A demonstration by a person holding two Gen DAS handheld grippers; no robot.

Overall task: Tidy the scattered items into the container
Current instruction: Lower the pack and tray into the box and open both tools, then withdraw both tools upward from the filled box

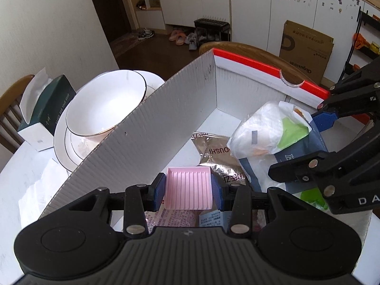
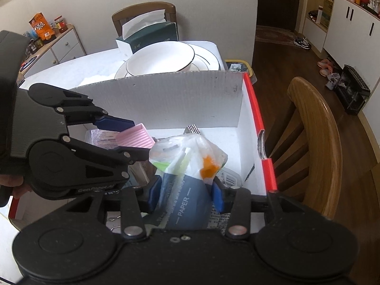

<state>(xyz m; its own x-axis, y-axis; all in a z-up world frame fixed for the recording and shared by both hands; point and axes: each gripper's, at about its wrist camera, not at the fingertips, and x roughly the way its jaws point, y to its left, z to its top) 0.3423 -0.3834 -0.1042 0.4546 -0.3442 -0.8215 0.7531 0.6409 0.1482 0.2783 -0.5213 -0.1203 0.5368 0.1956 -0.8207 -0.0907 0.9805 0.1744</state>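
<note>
A white cardboard box [image 1: 147, 128] with a red rim [image 2: 255, 109] stands on the table. My left gripper [image 1: 188, 191] is shut on a pink ribbed tray [image 1: 188, 187] and holds it inside the box; the tray also shows in the right wrist view [image 2: 136, 139]. My right gripper [image 2: 186, 193] is shut on a blue paper pack in a clear plastic bag [image 2: 185, 178], held inside the box; the pack also shows in the left wrist view [image 1: 273, 130]. A silver-brown snack packet [image 1: 218, 156] lies on the box floor.
Stacked white bowl and plates [image 1: 104, 109] and a dark green tissue box [image 1: 45, 114] stand on the table left of the box. A wooden chair [image 2: 315, 142] is beyond the red rim. More printed packets [image 1: 180, 217] lie under my left gripper.
</note>
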